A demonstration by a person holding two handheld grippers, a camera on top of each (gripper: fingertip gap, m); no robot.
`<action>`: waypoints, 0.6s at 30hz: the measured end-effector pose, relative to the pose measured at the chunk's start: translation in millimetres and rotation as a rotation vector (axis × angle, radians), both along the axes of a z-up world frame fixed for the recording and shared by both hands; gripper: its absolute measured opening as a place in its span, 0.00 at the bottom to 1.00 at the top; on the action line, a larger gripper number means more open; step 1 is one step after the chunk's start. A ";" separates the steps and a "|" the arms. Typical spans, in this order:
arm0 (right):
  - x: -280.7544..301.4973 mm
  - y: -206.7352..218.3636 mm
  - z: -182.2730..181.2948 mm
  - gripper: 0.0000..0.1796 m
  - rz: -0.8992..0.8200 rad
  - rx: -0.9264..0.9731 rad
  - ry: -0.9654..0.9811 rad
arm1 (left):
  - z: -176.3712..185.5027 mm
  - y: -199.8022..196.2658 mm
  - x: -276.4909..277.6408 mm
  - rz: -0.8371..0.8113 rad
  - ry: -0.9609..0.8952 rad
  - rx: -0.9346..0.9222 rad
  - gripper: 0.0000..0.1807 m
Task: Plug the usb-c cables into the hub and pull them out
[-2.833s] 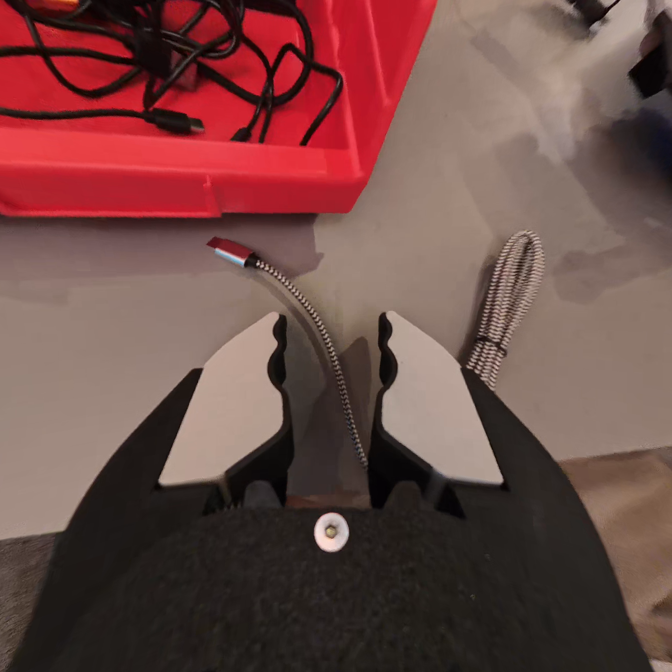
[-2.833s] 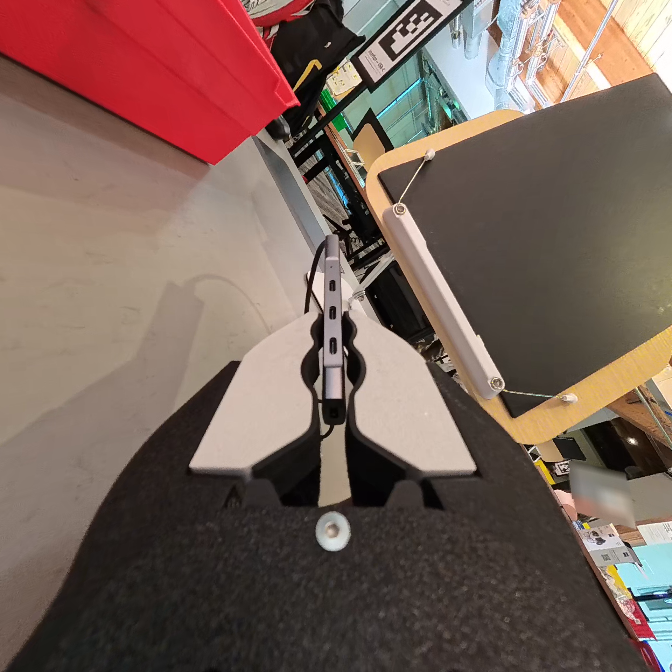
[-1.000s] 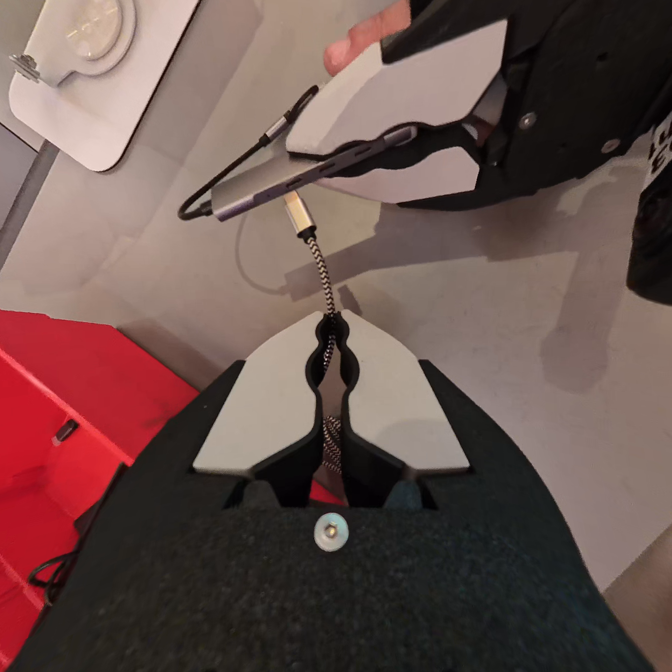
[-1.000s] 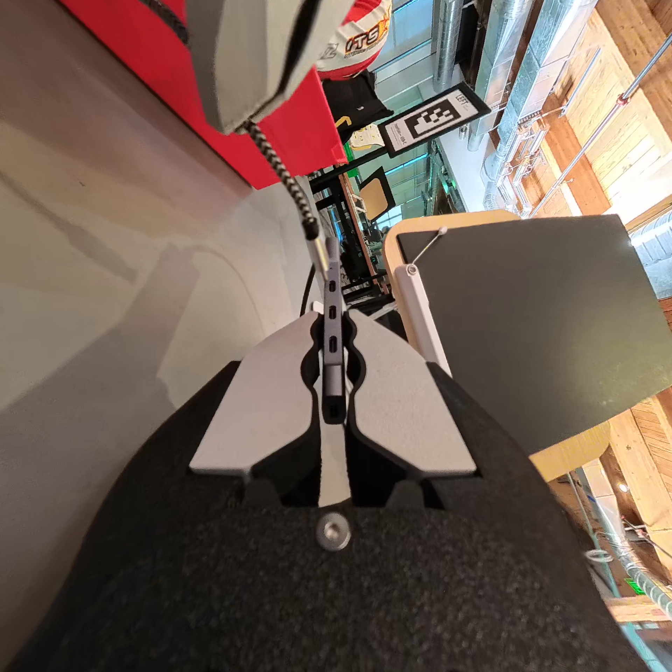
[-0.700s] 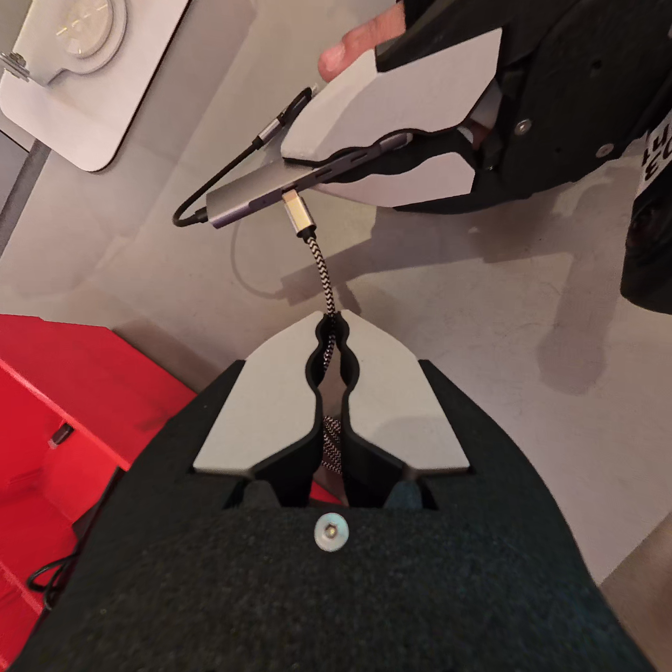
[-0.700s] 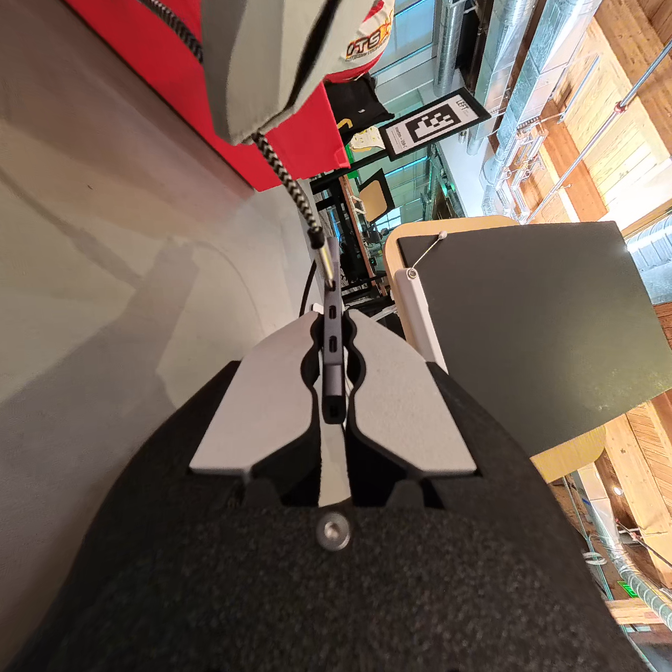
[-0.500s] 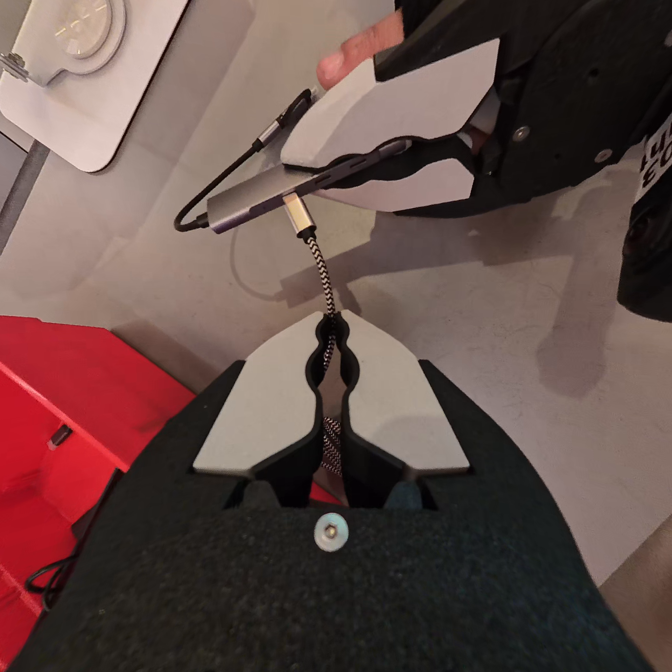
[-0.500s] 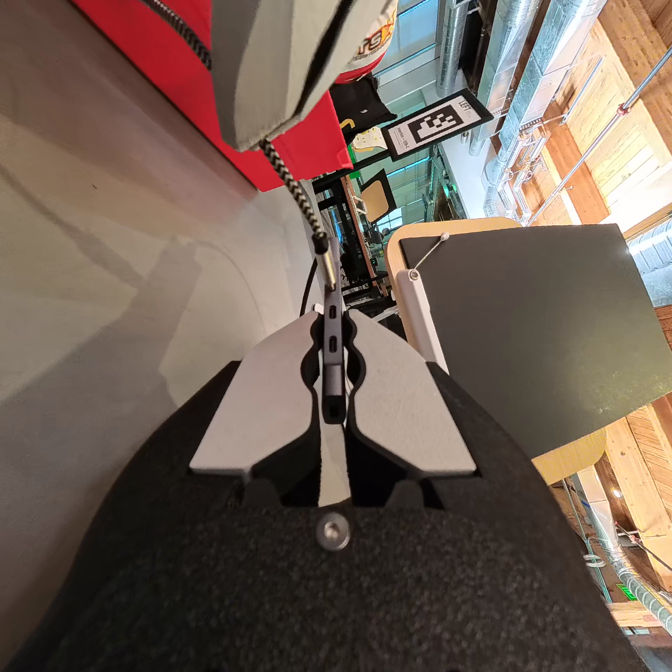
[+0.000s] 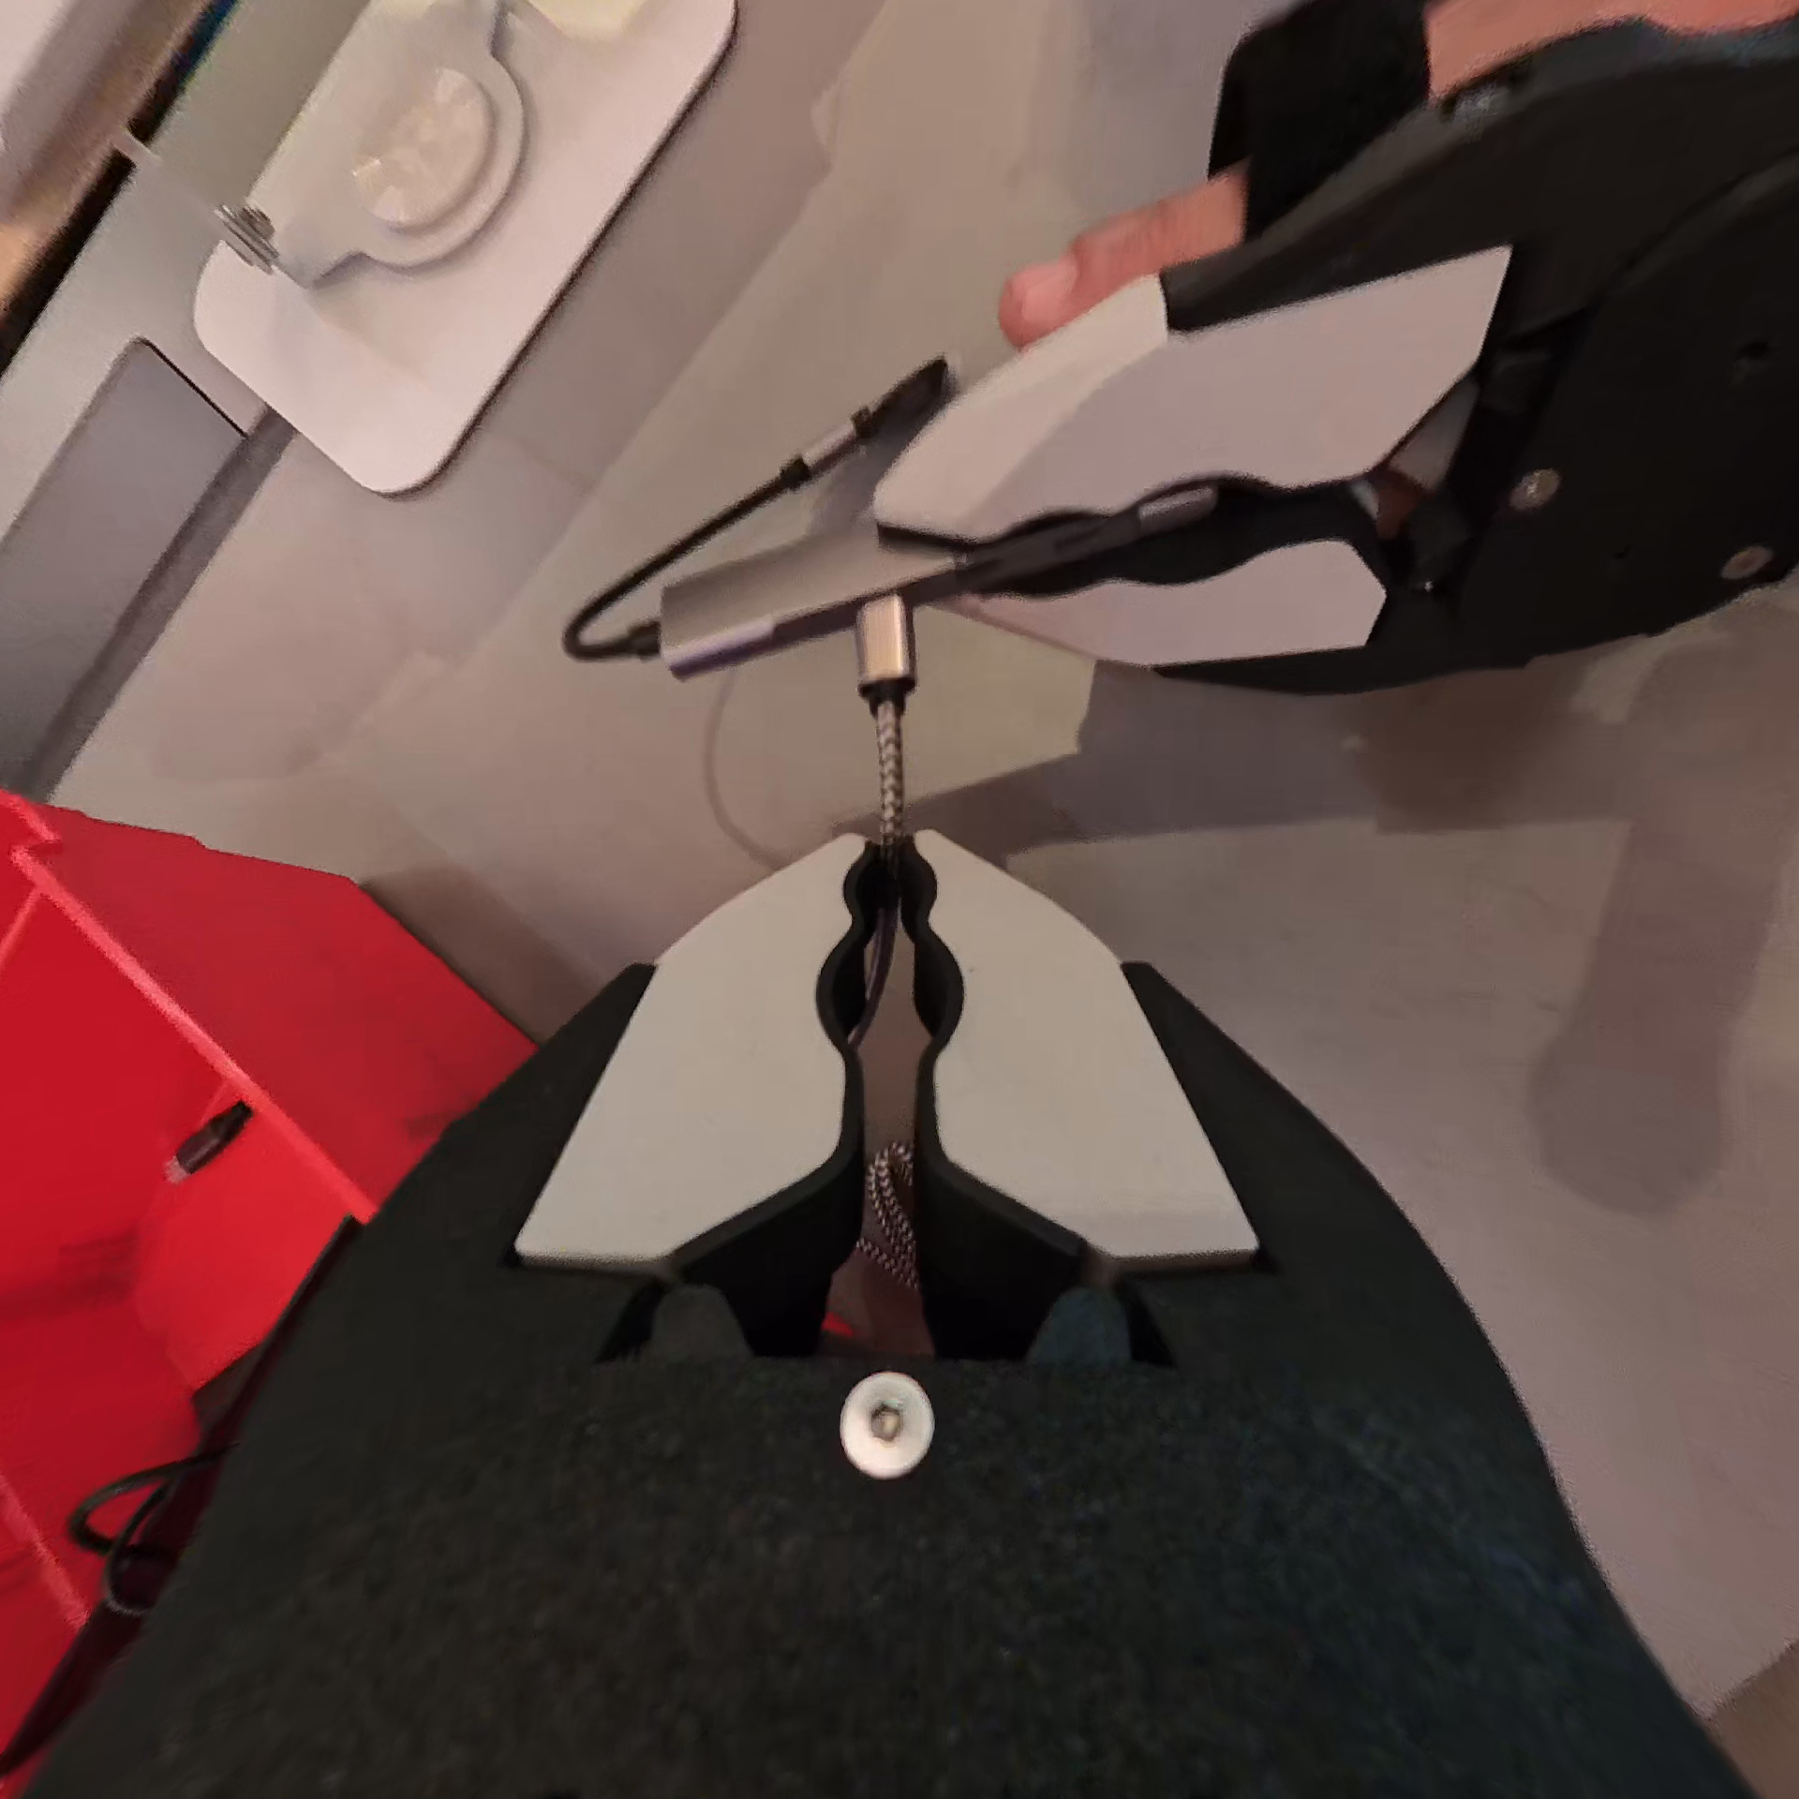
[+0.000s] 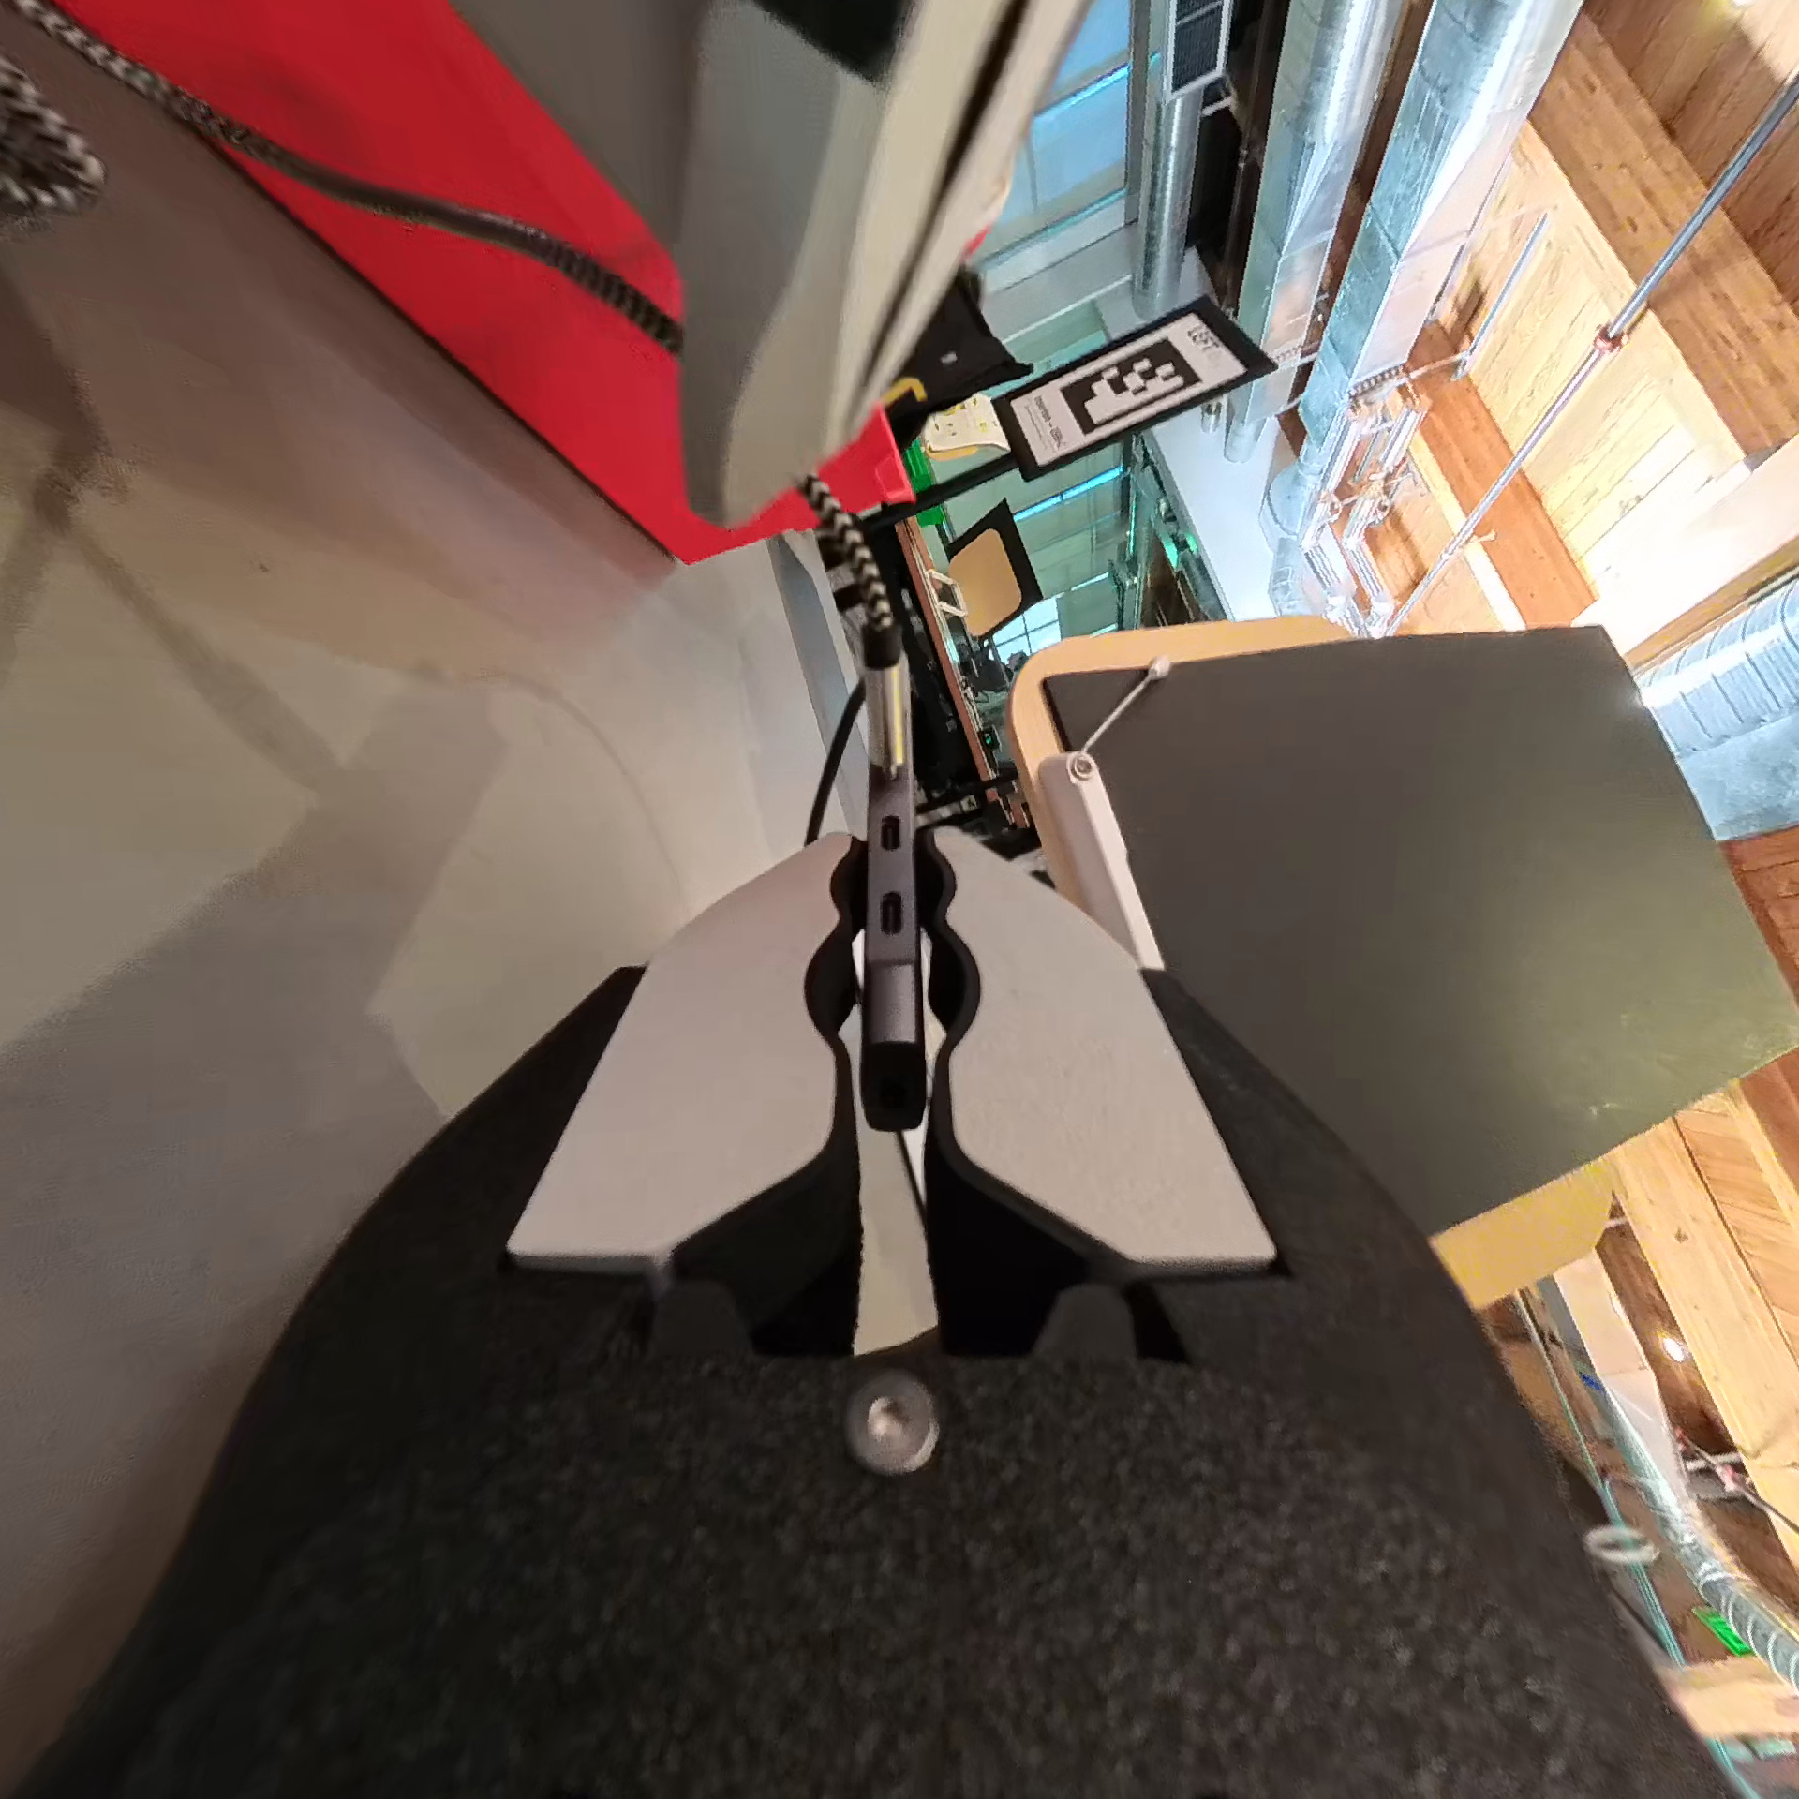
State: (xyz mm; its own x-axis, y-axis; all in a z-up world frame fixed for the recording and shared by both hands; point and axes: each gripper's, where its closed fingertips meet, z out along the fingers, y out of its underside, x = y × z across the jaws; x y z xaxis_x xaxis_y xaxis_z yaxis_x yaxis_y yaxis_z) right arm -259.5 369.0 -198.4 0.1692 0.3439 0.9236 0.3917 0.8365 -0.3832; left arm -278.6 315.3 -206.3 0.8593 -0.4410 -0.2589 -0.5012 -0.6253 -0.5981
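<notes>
My left gripper is shut on a black-and-white braided usb-c cable. The cable's silver plug sits against the side of the grey hub, at one of its ports. My right gripper is shut on the hub and holds it above the grey table; it also shows in the left wrist view. In the right wrist view the plug meets the hub's far end, and two empty ports show nearer my fingers. The hub's own black lead loops off to the left.
A red bin with black cables stands at the left; it also shows in the right wrist view. A white plate with a round part lies at the table's far edge. A black board on a wooden panel stands to the right. A hand holds the right gripper. Tip to tip, the grippers are about 6 cm apart.
My left gripper has moved closer to the hub, and the cable between fingers and plug is shorter and straighter. The plug stays at the hub's port. Both grippers stay shut.
</notes>
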 end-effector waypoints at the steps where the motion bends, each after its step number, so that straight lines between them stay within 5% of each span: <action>1: -0.8 -3.5 0.4 0.05 0.011 0.010 0.000 | 2.2 1.9 2.5 -0.002 -0.003 0.020 0.02; 18: 3.2 -27.4 22.2 0.05 0.093 0.048 0.058 | 18.1 -0.6 15.6 -0.058 -0.072 0.071 0.01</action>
State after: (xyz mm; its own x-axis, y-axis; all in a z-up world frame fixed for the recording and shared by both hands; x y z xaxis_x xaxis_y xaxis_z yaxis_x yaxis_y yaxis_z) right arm -256.3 341.6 -176.2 0.1926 0.3164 0.9289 0.2896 0.8861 -0.3619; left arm -263.0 314.7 -188.2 0.8505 -0.4731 -0.2297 -0.4893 -0.5516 -0.6755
